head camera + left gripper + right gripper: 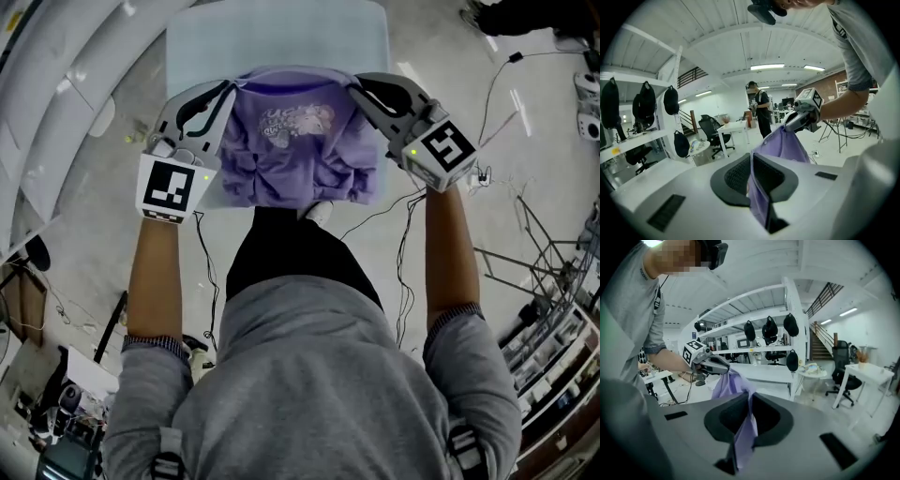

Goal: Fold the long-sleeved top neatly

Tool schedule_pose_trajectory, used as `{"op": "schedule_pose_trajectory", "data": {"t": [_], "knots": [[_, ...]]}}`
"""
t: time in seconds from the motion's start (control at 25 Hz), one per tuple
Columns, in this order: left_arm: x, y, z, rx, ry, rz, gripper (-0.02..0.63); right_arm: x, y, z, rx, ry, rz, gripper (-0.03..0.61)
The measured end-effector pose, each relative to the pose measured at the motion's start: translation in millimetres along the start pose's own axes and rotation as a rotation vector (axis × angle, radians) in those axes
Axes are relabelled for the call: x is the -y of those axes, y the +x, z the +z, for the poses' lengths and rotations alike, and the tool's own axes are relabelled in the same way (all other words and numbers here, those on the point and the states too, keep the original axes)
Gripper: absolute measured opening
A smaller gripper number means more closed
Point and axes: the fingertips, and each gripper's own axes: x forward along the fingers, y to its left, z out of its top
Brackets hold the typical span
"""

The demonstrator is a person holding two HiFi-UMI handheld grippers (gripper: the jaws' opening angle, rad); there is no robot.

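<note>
The purple long-sleeved top (295,141) with a pale print on its front hangs stretched between my two grippers, above the near end of a pale table (281,33). My left gripper (234,86) is shut on the top's left upper edge, and my right gripper (354,84) is shut on its right upper edge. In the left gripper view the purple cloth (759,197) runs between the jaws of the left gripper (752,161) across to the right gripper (799,119). The right gripper view shows the cloth (745,432) pinched in the right gripper (749,401), with the left gripper (708,363) beyond.
Cables (487,94) trail over the floor to the right of the table, near metal racks (553,300). A person (763,112) stands by a white desk and office chair (712,131). White shelving with dark bags (769,329) lines one side.
</note>
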Motion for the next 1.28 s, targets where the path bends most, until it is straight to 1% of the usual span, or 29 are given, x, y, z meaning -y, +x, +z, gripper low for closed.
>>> {"op": "schedule_pose_trajectory", "data": {"t": [0.24,0.36,0.48,0.64,0.84,1.04,1.2,1.28], "knots": [[-50.8,58.1,-61.0,-0.084,-0.019,-0.052,0.037,55.1,62.5,-53.8,-0.152,0.054,0.010,0.037],[-69.7,82.2,-91.0,-0.113,-0.032,-0.073,0.037,75.4,94.1,-75.1,-0.194,0.068,0.005,0.037],[-84.7,101.2,-117.7,-0.138,-0.060,-0.068,0.037,92.1,116.3,-93.3,-0.218,0.087,-0.009,0.037],[-104.3,123.6,-147.6,-0.164,-0.120,-0.038,0.037,115.2,141.1,-115.3,-0.242,0.096,-0.027,0.035],[-122.4,162.0,-183.7,-0.211,-0.142,-0.003,0.037,147.7,172.8,-150.8,-0.299,0.063,-0.044,0.037],[-131.3,199.4,-219.0,-0.276,-0.153,0.007,0.037,177.6,196.0,-188.9,-0.381,0.043,-0.064,0.038],[-139.0,227.7,-245.6,-0.332,-0.182,0.017,0.035,202.1,212.6,-213.6,-0.459,-0.049,-0.083,0.040],[-145.6,236.9,-254.5,-0.357,-0.211,0.028,0.035,210.1,223.3,-217.6,-0.466,-0.093,-0.090,0.040]]}}
